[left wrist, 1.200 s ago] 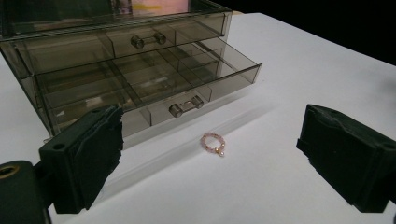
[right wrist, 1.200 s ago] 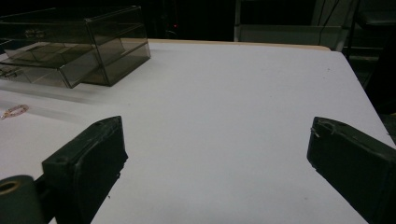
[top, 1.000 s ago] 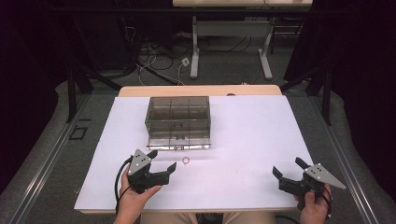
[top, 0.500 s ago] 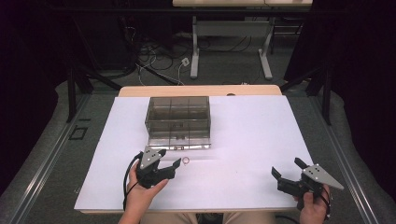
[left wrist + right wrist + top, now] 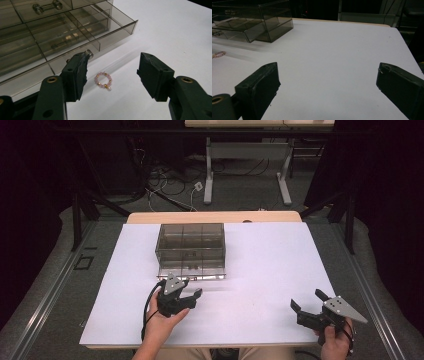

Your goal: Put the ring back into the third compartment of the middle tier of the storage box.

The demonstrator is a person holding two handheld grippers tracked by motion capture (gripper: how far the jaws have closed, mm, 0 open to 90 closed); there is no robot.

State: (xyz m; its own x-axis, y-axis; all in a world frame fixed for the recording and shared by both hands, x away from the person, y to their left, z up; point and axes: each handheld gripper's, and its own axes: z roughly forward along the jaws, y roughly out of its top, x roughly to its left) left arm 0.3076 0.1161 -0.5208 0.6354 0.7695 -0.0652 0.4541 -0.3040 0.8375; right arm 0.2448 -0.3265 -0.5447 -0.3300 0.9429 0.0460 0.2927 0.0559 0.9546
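Observation:
A small ring of pink and gold beads (image 5: 103,80) lies on the white table top (image 5: 270,265), just in front of a smoky clear drawer box (image 5: 190,245). The box's bottom drawer (image 5: 75,40) is pulled out and has dividers inside. My left gripper (image 5: 113,66) is open, with one jaw on each side of the bead ring and neither touching it. In the high view the left gripper (image 5: 190,290) sits right in front of the open drawer. My right gripper (image 5: 307,301) rests open near the front right corner, with nothing between its jaws (image 5: 327,75). From there the bead ring (image 5: 219,54) shows far to the left.
The drawer box (image 5: 252,20) stands at the back middle of the table. The table's wooden far edge (image 5: 215,216) runs behind it. Beyond lie a dark floor, cables and desk legs (image 5: 209,180). Bare white surface spreads to the right of the box.
My left gripper has moved forward and right from the near left until its open jaws straddle the bead ring. The right gripper has barely shifted.

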